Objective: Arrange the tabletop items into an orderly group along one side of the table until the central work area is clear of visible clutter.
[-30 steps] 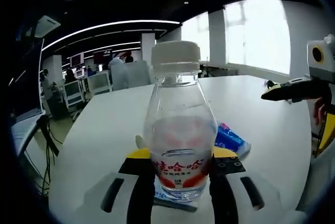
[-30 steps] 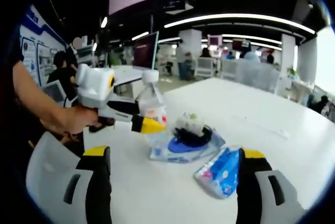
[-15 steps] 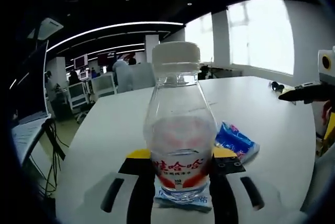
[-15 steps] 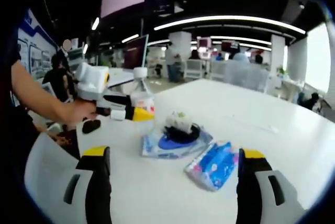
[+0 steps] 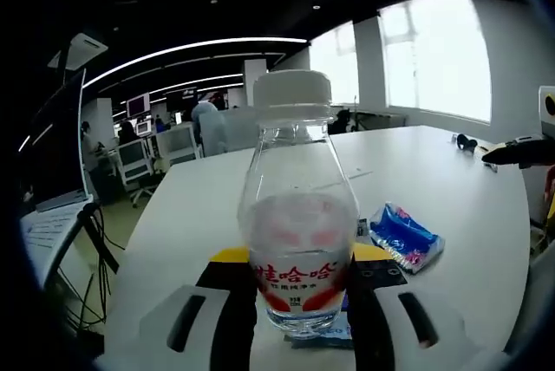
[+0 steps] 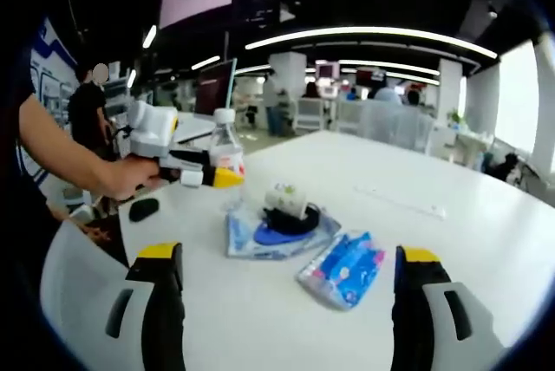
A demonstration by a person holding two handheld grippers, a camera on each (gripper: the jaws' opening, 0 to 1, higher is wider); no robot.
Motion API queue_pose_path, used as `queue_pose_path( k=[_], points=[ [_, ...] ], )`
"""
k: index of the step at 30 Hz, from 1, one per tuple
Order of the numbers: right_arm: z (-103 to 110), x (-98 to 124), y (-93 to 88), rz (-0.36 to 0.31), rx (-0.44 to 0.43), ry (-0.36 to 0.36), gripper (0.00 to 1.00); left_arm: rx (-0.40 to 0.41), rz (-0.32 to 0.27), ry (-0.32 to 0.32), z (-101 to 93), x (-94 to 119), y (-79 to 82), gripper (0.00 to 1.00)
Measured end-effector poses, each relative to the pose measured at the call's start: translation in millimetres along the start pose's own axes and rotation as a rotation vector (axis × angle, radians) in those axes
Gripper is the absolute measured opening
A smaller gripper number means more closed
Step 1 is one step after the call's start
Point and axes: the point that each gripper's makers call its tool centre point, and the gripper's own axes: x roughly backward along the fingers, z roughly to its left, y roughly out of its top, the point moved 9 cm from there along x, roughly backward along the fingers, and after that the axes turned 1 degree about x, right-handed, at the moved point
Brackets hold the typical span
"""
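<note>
A clear plastic bottle with a white cap and a red label stands upright between my left gripper's jaws, which are shut on it. In the right gripper view the same bottle sits in the left gripper at the table's left edge, held by a person's hand. A blue tissue pack lies between my right gripper's wide-open jaws, further out on the table. I cannot tell whether the bottle's base touches the table.
A flat blue packet carries a black round object and a small white cup. A black mouse lies near the left edge of the white table. The tissue pack and the right gripper show at the right.
The left gripper has carried the bottle left, away from the blue packet and the tissue pack. The right gripper's view has drawn back a little; its jaws stay open.
</note>
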Motion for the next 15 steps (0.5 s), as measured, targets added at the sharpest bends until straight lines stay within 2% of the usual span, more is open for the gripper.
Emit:
queue_pose_path(
  k=[15],
  points=[
    [6, 2, -0.6, 0.000, -0.008, -0.018, 1.00, 0.015, 0.009, 0.063, 28.2, -4, 0.5, 0.39]
  ],
)
